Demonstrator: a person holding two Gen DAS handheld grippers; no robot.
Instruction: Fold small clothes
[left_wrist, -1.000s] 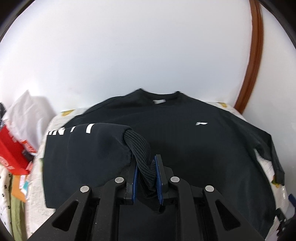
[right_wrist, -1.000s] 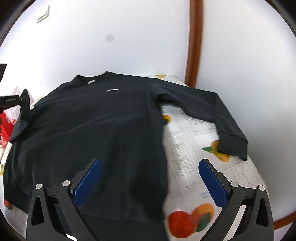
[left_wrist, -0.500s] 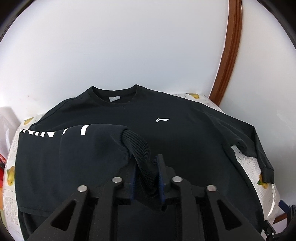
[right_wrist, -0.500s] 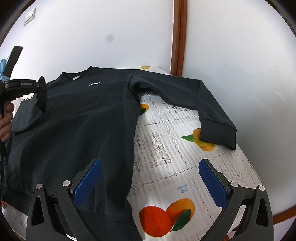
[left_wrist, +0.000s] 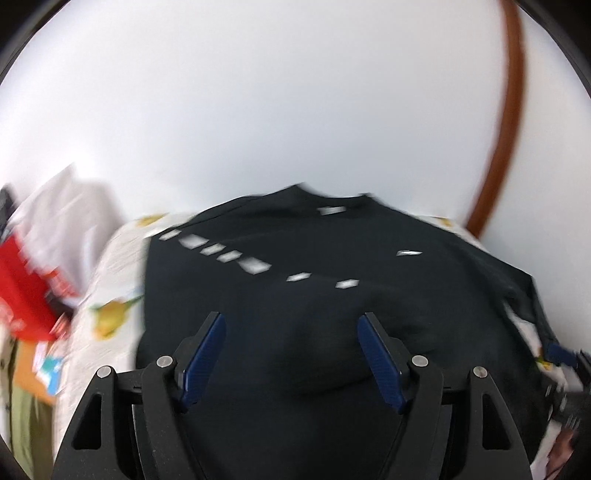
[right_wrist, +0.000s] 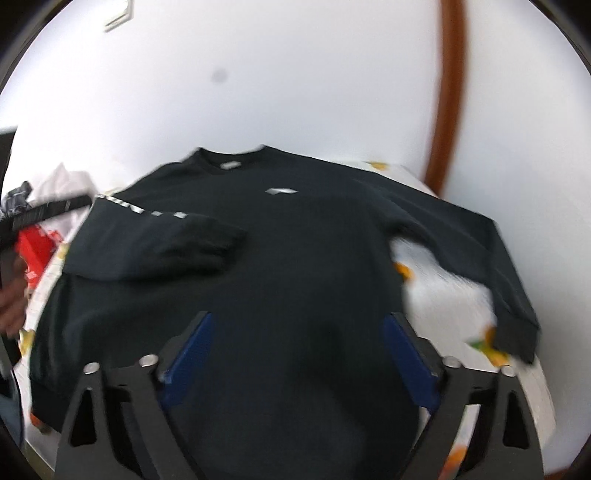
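Note:
A black long-sleeved sweatshirt (right_wrist: 295, 266) lies flat on the table, collar at the far side; it also shows in the left wrist view (left_wrist: 332, 295). Its left sleeve (right_wrist: 159, 243), with white lettering, lies folded across the chest. Its right sleeve (right_wrist: 480, 258) stretches out over the tablecloth to the right. My left gripper (left_wrist: 291, 354) is open and empty above the folded sleeve. My right gripper (right_wrist: 295, 358) is open and empty above the lower body of the shirt. Both views are blurred by motion.
The table has a white cloth with fruit print (right_wrist: 461, 306). A red box (left_wrist: 22, 295) and white items (left_wrist: 59, 221) sit left of the table. A white wall with a brown strip (right_wrist: 443, 110) stands behind. The other gripper's body (right_wrist: 37, 214) shows at the left.
My left gripper has opened and let go of the left sleeve's cuff, which now lies on the chest. My right gripper has swung left, over the shirt's body.

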